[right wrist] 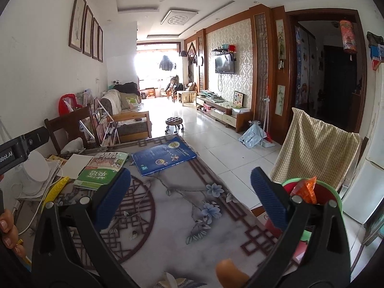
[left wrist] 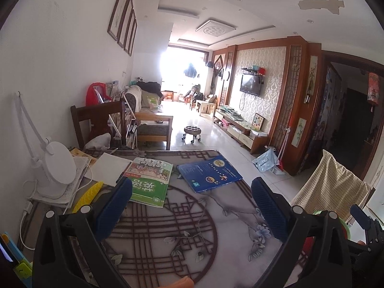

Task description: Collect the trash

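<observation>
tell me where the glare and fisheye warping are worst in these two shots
Left wrist view: the balcony window at the far end is blown out to white, washing out detail around it, and the chair with the checked cloth bows near the rim. Right wrist view: the same window glares, though less widely; the doorway frame curves strongly, and the corners go black.

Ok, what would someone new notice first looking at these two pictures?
Probably the blue book and green textbook lying on the flower-patterned table, framed by open left tongs. Next, the red bin off the table's right edge with an orange wrapper in it, behind the open right tongs.
</observation>
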`<state>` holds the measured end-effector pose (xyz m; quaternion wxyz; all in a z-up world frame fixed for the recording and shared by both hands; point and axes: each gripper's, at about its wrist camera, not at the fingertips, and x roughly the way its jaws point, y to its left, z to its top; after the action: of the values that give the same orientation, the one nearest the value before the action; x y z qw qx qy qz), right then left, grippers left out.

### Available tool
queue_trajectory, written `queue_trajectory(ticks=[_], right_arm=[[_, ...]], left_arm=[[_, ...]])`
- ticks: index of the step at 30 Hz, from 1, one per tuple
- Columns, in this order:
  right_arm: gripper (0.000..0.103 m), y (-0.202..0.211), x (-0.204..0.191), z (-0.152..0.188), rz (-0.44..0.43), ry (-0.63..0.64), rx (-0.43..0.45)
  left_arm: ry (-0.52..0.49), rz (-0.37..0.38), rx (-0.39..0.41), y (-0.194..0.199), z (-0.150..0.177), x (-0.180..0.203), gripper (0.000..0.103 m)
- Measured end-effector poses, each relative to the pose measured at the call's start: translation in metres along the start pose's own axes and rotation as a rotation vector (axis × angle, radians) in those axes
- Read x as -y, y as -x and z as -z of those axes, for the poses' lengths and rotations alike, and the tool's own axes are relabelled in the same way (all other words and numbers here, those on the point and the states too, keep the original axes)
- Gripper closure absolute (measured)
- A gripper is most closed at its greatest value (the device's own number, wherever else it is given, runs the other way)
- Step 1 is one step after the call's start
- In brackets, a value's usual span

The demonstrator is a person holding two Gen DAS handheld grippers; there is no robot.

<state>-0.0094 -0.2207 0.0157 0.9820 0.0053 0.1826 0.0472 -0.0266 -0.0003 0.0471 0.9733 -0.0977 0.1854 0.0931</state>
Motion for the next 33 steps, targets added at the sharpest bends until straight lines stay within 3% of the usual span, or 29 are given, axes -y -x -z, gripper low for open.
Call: queue_trajectory(ticks=[22,33], right_arm=[[0.004,-0.006,-0.001,0.003,-0.002,0.009,-0.041],[0.004,-0.019,0.007,0.013,0.004,0.005,-0.101]], left_arm=[[-0.005,-0.005,-0.03,-0.006,0.0,-0.005,0.008],[-0.006,0.01,-0.057,-0.016,0.005,-0.001,0.008]])
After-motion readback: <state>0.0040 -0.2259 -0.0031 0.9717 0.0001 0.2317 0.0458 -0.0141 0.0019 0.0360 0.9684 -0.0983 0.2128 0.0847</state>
